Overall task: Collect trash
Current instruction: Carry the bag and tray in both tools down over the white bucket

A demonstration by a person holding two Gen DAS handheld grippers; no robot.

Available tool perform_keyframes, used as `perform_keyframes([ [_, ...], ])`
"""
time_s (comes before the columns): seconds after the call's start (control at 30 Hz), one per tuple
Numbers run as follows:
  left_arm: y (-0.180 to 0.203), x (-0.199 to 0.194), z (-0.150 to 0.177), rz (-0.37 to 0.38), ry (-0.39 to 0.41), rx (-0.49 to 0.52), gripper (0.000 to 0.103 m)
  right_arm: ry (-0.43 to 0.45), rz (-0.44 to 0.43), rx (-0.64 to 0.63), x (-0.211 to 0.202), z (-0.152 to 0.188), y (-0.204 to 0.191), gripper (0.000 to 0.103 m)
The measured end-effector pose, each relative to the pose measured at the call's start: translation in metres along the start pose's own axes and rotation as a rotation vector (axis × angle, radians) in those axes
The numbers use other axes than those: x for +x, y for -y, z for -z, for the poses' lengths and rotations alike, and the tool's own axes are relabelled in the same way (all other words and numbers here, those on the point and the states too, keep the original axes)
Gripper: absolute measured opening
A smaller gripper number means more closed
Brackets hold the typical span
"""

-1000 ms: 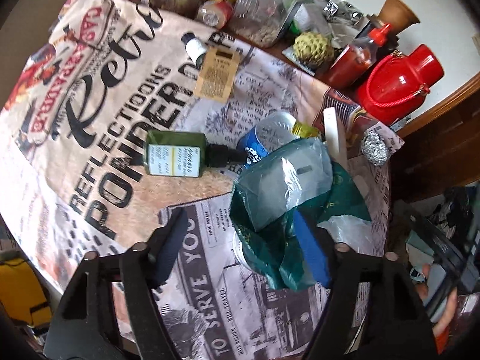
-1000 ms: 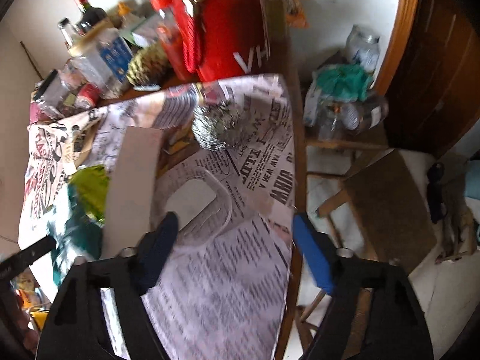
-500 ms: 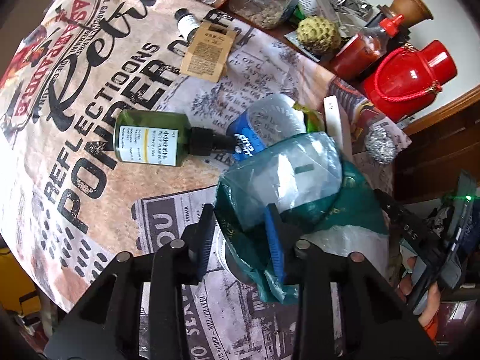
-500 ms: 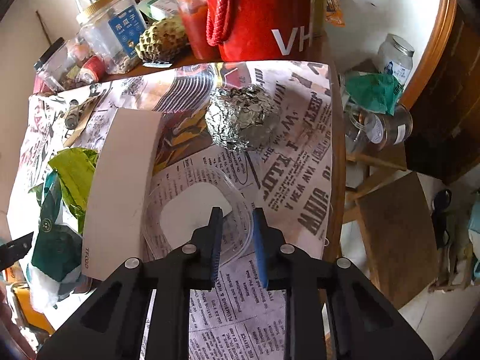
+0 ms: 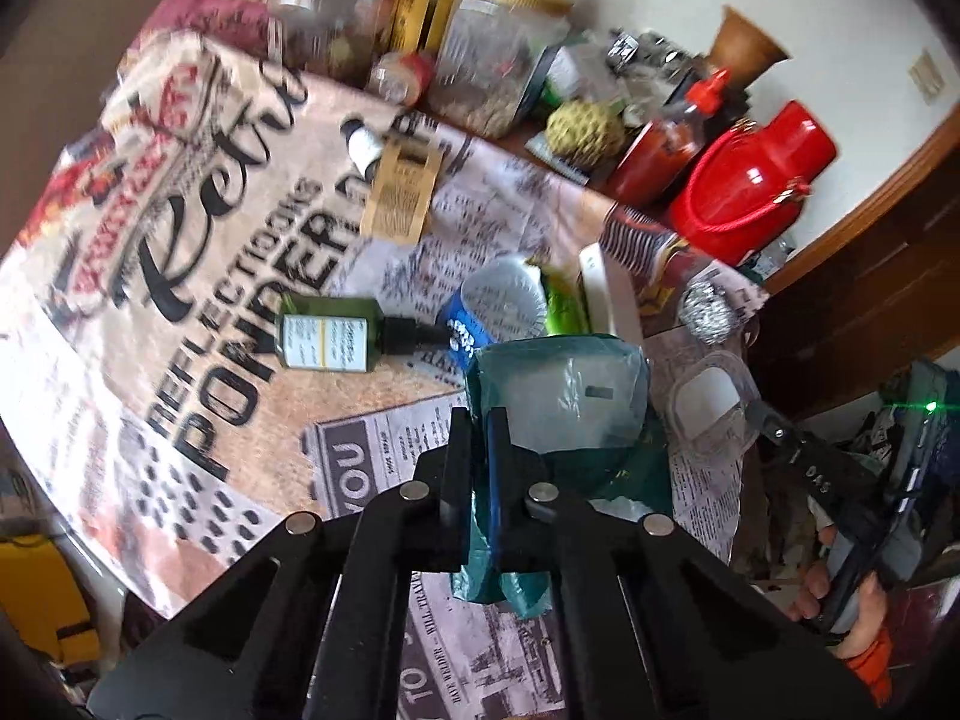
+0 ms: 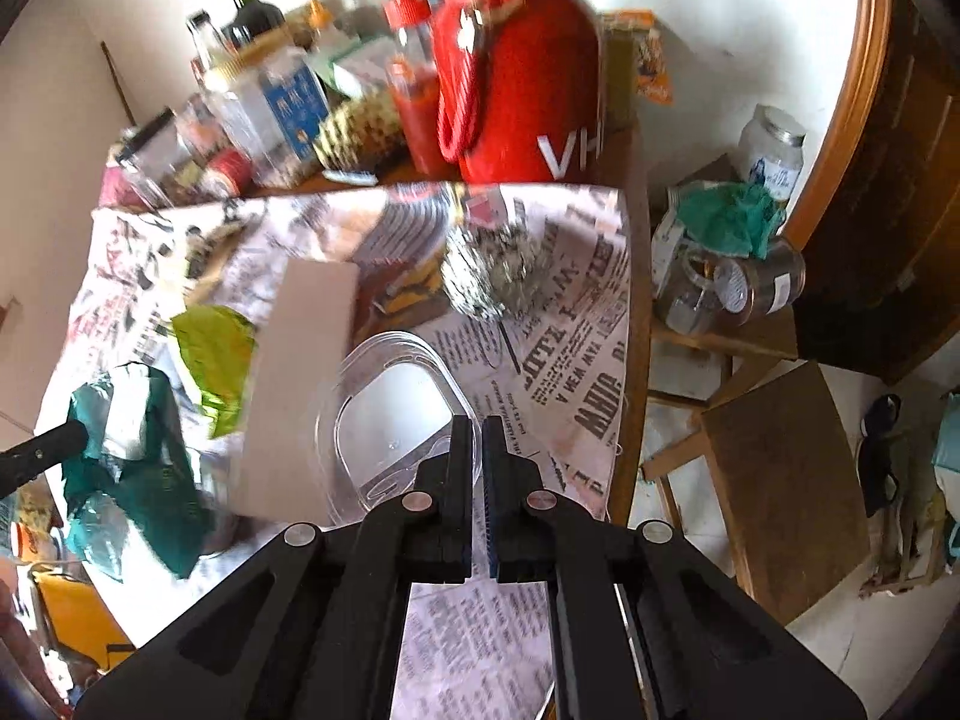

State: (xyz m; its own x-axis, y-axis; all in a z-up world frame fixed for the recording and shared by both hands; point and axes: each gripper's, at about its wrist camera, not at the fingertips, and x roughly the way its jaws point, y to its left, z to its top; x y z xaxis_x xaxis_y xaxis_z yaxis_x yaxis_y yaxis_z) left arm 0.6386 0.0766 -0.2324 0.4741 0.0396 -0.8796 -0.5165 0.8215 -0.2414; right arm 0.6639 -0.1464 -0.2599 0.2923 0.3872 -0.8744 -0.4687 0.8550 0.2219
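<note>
My left gripper (image 5: 480,438) is shut on the rim of a green plastic trash bag (image 5: 570,396), held open above the table; the bag also shows in the right wrist view (image 6: 138,438). My right gripper (image 6: 479,438) is shut on the edge of a clear plastic lid (image 6: 390,414), which also shows in the left wrist view (image 5: 708,408). Loose on the newspaper-print cloth lie a foil ball (image 6: 498,270), a white box (image 6: 294,384), a green wrapper (image 6: 216,354), a green bottle (image 5: 336,336) and a blue-labelled cup (image 5: 492,306).
Jars, sauce bottles, a red jug (image 5: 744,192) and a custard apple (image 5: 582,132) crowd the back of the table. The table's right edge (image 6: 636,360) drops to a wooden stool (image 6: 786,486) and a low shelf with jars (image 6: 726,288).
Both grippers have closed fully: the left on the bag's rim, the right on the lid's edge. The left view has pulled back and up a little.
</note>
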Motion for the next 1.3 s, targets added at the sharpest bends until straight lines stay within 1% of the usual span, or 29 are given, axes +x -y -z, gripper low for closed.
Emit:
perform_keyframes([
  [0.07, 0.002, -0.012, 0.001, 0.001, 0.028, 0.014, 0.002, 0.028, 0.000, -0.007, -0.013, -0.001, -0.006, 0.003],
  [0.17, -0.001, -0.033, 0.004, 0.025, 0.060, 0.018, 0.002, 0.076, 0.003, -0.014, -0.034, -0.001, -0.019, 0.003],
  [0.3, -0.005, -0.069, 0.010, 0.036, 0.128, 0.060, 0.001, 0.134, 0.000, -0.003, -0.064, 0.003, -0.032, 0.003],
  [0.43, -0.012, -0.109, 0.021, 0.057, 0.199, 0.091, 0.001, 0.183, 0.003, -0.007, -0.093, 0.014, -0.051, 0.003],
  [0.57, -0.024, -0.148, 0.038, 0.065, 0.247, 0.134, 0.001, 0.239, 0.020, -0.005, -0.125, 0.032, -0.076, 0.003],
  [0.73, -0.057, -0.193, 0.065, 0.104, 0.275, 0.177, 0.001, 0.317, 0.059, 0.009, -0.160, 0.061, -0.110, 0.003],
  [0.9, -0.100, -0.228, 0.098, 0.142, 0.293, 0.227, 0.001, 0.368, 0.102, 0.053, -0.185, 0.104, -0.148, 0.003],
  [1.13, -0.157, -0.262, 0.141, 0.185, 0.279, 0.283, 0.001, 0.374, 0.136, 0.129, -0.203, 0.174, -0.189, 0.003],
  [1.3, -0.184, -0.271, 0.170, 0.198, 0.259, 0.318, 0.001, 0.330, 0.158, 0.181, -0.202, 0.221, -0.205, 0.003],
])
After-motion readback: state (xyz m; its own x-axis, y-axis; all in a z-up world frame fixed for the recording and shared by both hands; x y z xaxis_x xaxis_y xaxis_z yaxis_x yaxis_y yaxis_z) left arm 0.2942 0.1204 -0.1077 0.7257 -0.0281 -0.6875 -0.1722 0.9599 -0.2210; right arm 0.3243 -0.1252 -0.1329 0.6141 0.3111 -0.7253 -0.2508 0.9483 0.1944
